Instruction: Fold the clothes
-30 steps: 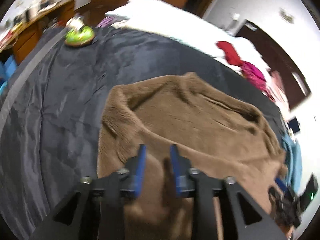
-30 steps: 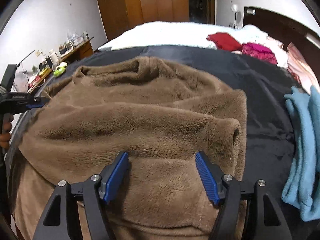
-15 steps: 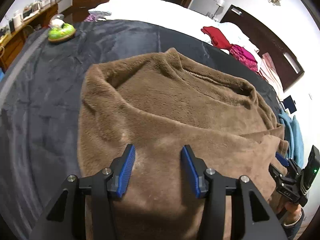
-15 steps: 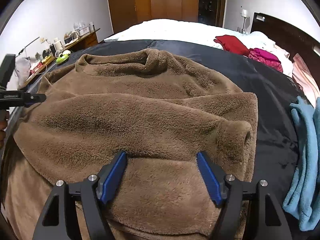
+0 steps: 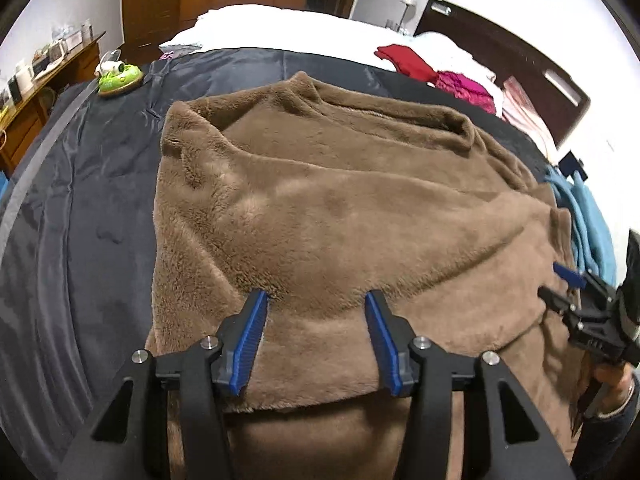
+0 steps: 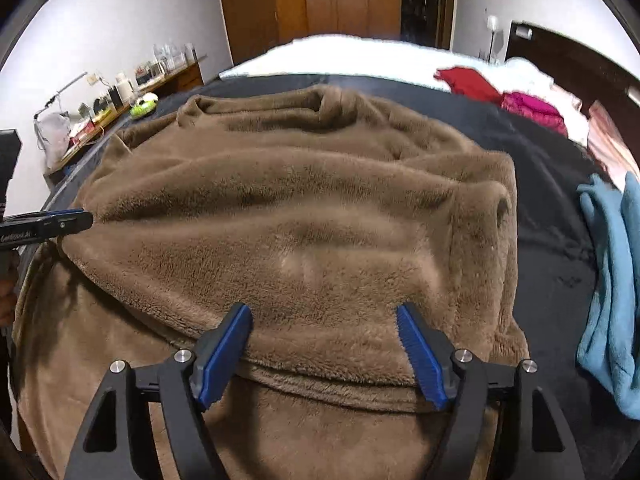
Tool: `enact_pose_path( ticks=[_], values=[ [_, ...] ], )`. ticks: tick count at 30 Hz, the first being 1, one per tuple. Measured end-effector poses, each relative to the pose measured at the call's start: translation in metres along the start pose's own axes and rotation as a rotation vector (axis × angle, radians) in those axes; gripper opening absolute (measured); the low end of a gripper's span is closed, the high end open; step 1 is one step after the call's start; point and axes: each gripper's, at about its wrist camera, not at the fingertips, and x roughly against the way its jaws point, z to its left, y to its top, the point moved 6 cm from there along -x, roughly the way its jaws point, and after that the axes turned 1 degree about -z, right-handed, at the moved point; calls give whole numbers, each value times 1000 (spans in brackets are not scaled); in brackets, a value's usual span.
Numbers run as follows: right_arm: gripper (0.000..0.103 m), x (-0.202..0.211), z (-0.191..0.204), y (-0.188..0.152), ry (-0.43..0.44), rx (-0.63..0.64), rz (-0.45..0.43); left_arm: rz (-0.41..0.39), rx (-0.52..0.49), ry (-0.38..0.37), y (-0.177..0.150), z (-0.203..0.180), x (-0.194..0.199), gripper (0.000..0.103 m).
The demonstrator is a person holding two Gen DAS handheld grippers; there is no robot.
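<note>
On dark bedspread (image 5: 80, 200): brown fleece garment (image 5: 320, 208), part-folded. Left gripper (image 5: 316, 304), right gripper (image 6: 324, 312): jaws wide, holding nothing. Between folds, likely; next calls for pinching near hem with 2 grippers.

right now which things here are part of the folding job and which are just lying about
Part of the job:
brown fleece garment
left tool, open
right tool, open

Lying about:
blue garment
red garment
pink garment
green object
</note>
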Motion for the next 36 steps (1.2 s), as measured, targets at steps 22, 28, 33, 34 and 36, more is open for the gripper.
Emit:
enact_pose_path(
  ticks=[22,28,33,34,36],
  values=[
    [78,64,23,-96,63,99,18,38,-27,-53,-98,-12,60,57],
    [78,106,14,-113,149,83,-68,16,-22,-99,-125,-8,81,57],
    [78,147,-1,-135,272,65,-137,-50,-24,-185,-150,-2,115,58],
    [78,151,-4,-140,291,67,-139,-60,-27,-198,-155,-1,121,58],
    [78,160,-7,-155,324,77,-138,-74,-33,-219,-166,1,131,59]
  ],
)
